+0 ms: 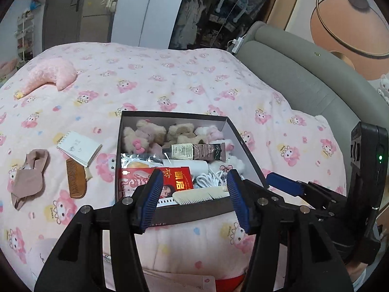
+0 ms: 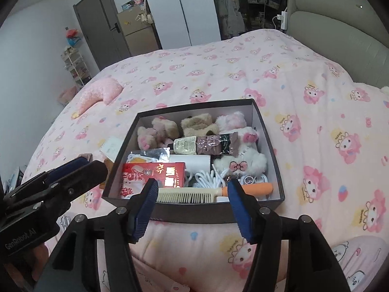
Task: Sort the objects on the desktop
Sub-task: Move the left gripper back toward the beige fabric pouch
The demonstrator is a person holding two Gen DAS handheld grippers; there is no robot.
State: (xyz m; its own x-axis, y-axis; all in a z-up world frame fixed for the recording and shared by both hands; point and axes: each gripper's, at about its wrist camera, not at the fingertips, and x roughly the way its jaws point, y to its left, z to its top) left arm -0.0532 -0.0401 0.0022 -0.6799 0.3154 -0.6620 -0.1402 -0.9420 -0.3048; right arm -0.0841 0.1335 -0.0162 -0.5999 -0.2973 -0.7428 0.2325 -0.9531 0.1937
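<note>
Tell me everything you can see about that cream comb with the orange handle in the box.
The cream comb looks like plastic, with one row of fine, close teeth and an orange handle stretching to the right. It lies flat along the near wall of the dark box, on top of the other contents, beside a white coiled cable and a red packet. Neither gripper touches it; both hover open just in front.

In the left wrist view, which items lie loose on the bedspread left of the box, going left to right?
Beige cloth → wooden comb → small white notepad, then the box wall. Comb and notepad overlap slightly.
</note>
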